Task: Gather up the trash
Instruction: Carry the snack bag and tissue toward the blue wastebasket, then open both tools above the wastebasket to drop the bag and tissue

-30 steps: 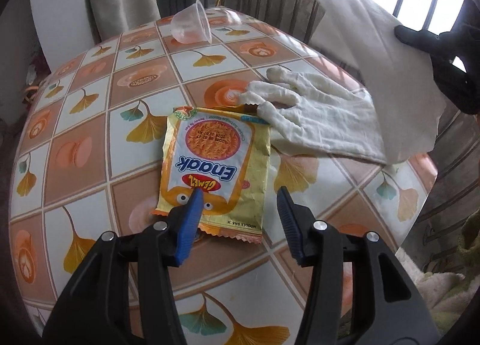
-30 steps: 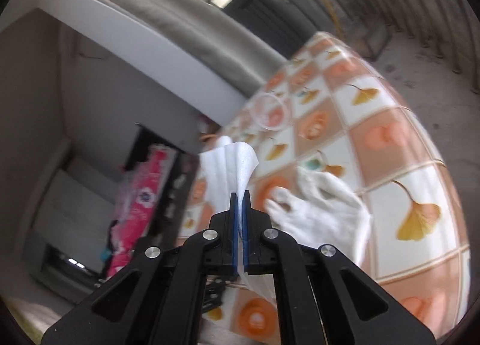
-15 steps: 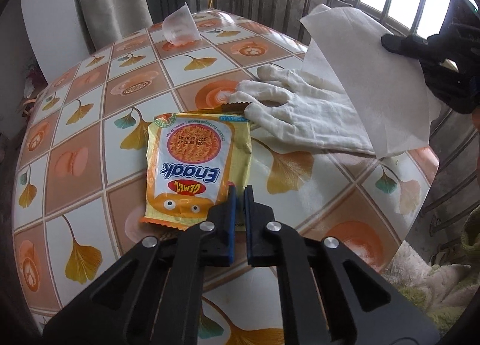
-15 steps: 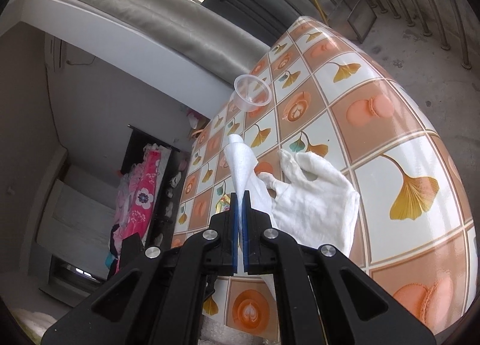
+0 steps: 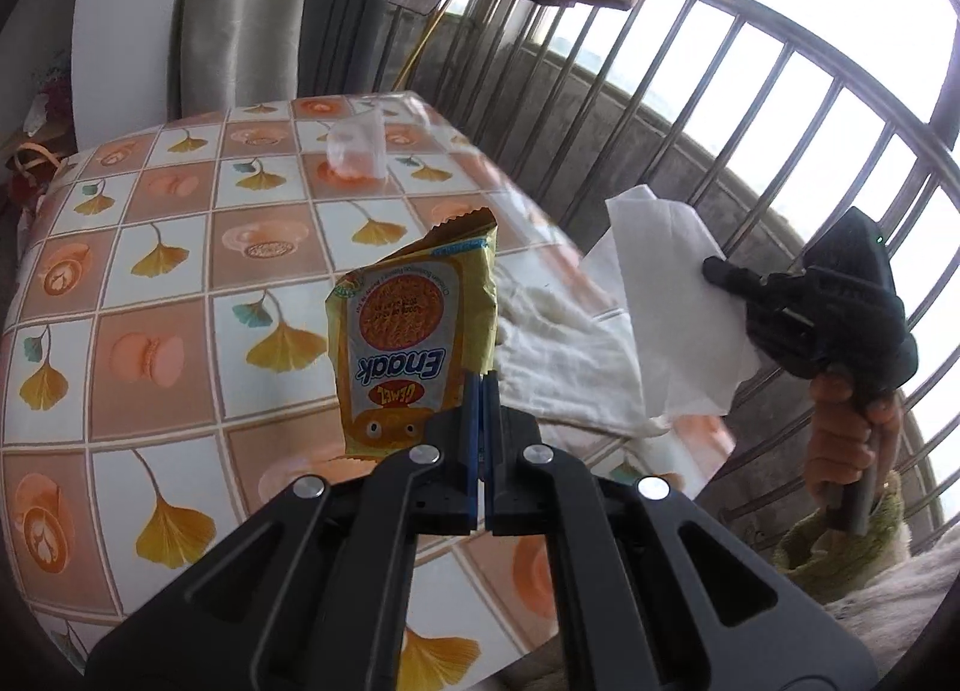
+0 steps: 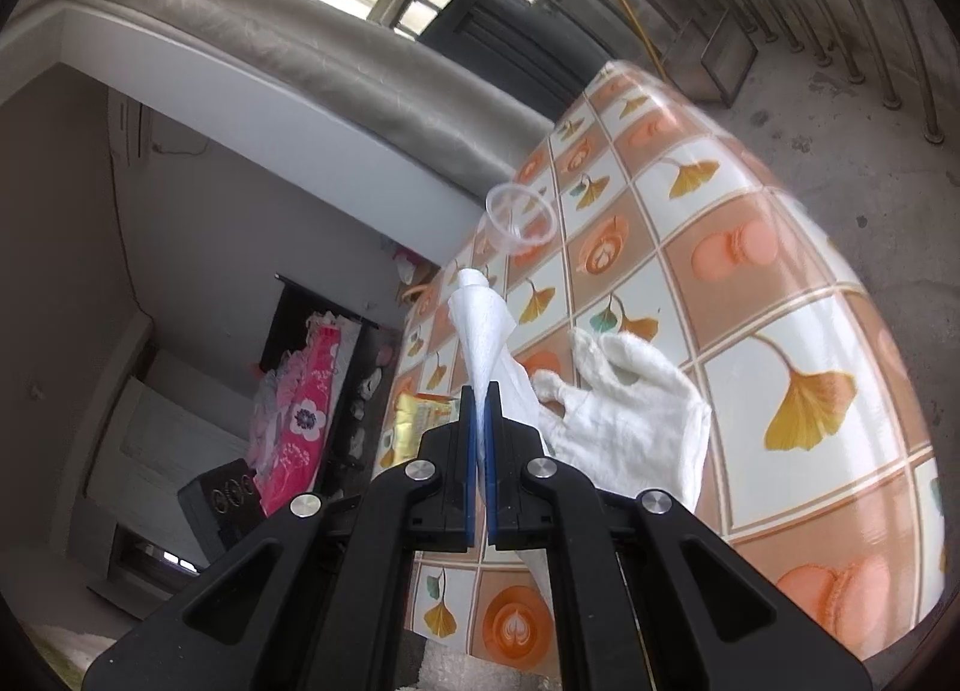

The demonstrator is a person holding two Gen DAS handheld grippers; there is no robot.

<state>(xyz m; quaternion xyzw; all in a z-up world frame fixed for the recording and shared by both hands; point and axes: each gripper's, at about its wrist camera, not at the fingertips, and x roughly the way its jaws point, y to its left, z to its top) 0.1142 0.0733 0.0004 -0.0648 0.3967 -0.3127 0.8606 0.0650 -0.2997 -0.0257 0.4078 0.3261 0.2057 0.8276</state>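
1. Left gripper: its blue jaws are pressed together on the lower right corner of the yellow snack wrapper, which is held up off the table and stands nearly upright, print upside down, torn top edge uppermost.
2. The wrapper is seen in front of the white cloth glove, and no part of it is seen to touch the tabletop.
3. Right gripper: its jaws are clamped on a white paper tissue, which is pinched along its edge, rises beyond the pads to a twisted tip and trails down below them.
4. From the left wrist view, the right gripper is seen to the right, past the table edge and in front of the metal railing, with the tissue spread out like a sheet; the handle is gripped by a bare hand.
5. The glove is laid flat on the table near its right edge, fingers toward the centre.
6. A clear plastic cup is seen on the far part of the table, well apart from both grippers; in the right wrist view the cup is shown with its open rim toward the camera.
7. The table is covered with a glossy cloth printed with ginkgo leaves, macarons and coffee cups.
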